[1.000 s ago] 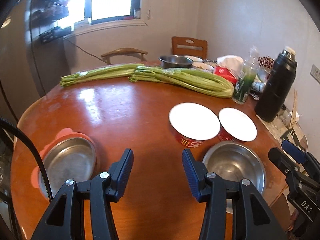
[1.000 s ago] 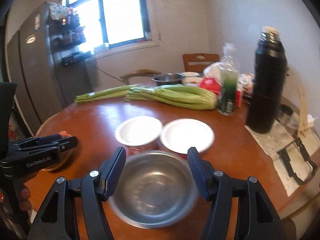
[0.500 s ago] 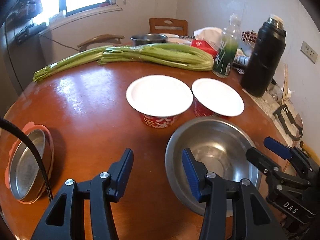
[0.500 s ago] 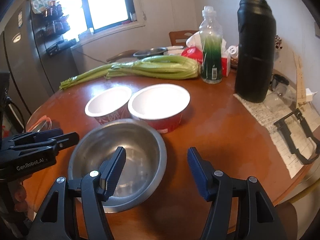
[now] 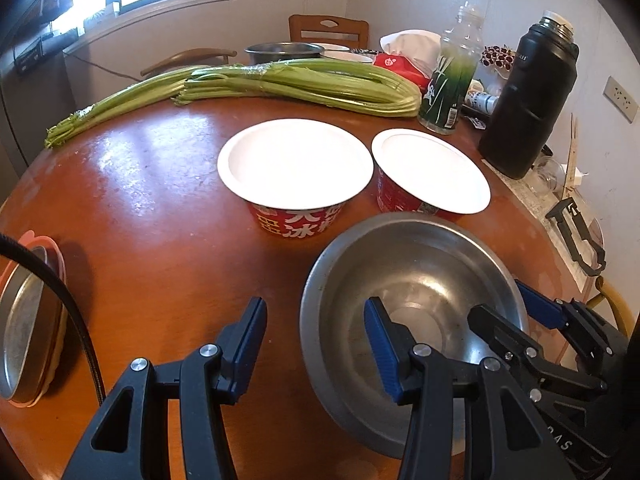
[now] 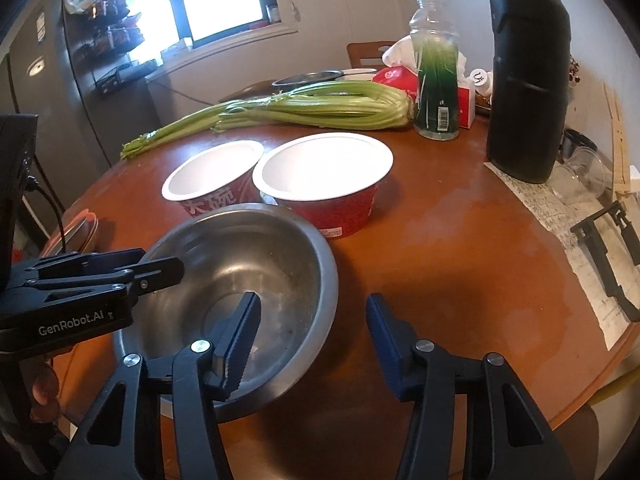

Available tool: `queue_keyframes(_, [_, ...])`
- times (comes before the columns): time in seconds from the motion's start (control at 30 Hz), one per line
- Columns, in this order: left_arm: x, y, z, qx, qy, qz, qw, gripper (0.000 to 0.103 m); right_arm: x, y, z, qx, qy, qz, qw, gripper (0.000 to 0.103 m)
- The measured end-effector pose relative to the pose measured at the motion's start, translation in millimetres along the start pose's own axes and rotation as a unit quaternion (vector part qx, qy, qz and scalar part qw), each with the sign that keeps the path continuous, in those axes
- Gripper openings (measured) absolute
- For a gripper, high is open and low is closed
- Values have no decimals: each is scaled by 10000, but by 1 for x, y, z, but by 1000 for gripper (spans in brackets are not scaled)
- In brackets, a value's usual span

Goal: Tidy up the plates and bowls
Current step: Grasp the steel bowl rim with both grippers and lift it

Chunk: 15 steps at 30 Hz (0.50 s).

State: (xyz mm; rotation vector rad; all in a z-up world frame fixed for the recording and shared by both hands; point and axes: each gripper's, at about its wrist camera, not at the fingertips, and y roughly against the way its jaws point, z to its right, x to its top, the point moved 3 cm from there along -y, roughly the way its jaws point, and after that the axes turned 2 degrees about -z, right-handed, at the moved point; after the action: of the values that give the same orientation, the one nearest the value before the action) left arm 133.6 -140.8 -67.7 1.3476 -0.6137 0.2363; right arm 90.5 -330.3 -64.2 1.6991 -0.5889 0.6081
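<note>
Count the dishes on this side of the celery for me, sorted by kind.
Red paper bowls with white insides: 2
Round stainless steel bowl: 1
Shallow steel pan: 1
Pink plate under the pan: 1
Total: 5

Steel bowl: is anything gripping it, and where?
Nothing yet. The left gripper and right gripper straddle opposite rims of the steel bowl, open; the right's jaws just closed further.

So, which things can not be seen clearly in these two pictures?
- Steel dish on the pink plate: cut by the left wrist view's left edge.
- Round steel bowl, near rim: hidden behind both grippers' fingers.
- Black flask, top: cut by the right wrist view's upper edge.
</note>
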Motion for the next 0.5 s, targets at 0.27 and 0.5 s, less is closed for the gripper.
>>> queue_keyframes(0.27, [-3,-10,8,-173,-48,-124,9998,50,-1,-4,-10,37,186,-39,9998,48])
queue_keyframes(0.5, [-4,-11,11,-261,-57,-114,9996,50,0,-5,-12,-7,216,-43,9998,47])
